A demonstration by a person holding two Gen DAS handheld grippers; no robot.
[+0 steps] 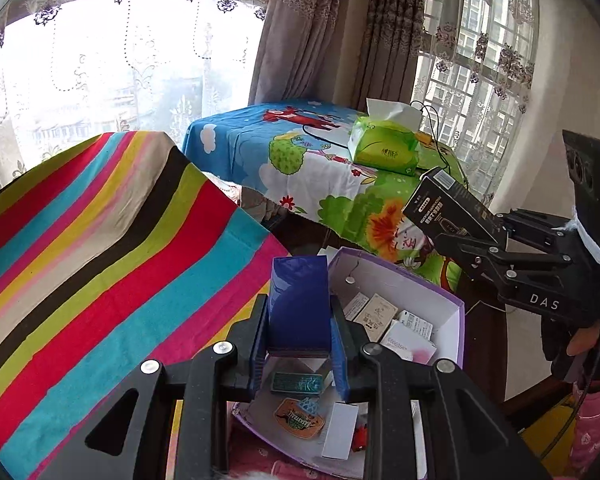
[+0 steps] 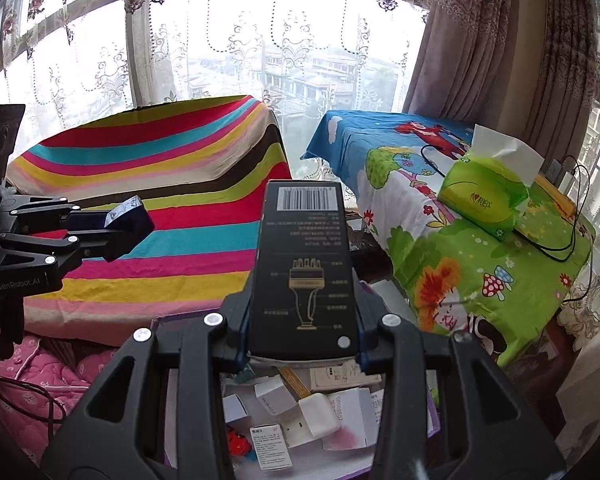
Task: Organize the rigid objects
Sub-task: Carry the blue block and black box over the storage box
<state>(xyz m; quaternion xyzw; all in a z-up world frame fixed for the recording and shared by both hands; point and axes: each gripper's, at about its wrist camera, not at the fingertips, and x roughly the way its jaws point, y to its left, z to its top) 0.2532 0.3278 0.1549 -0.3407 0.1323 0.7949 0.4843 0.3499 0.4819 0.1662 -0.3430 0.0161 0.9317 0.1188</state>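
Glossy blue box (image 1: 298, 304), matte black carton (image 2: 303, 268), both clamped.

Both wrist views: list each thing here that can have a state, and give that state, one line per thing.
left gripper: shut on blue box
blue box: held upright, lifted above the purple box
right gripper: shut on black box
black box: held, barcode end pointing away
purple box: open, small boxes and cards loose inside
tissue pack: open, a tissue sticking out, on the cartoon cloth
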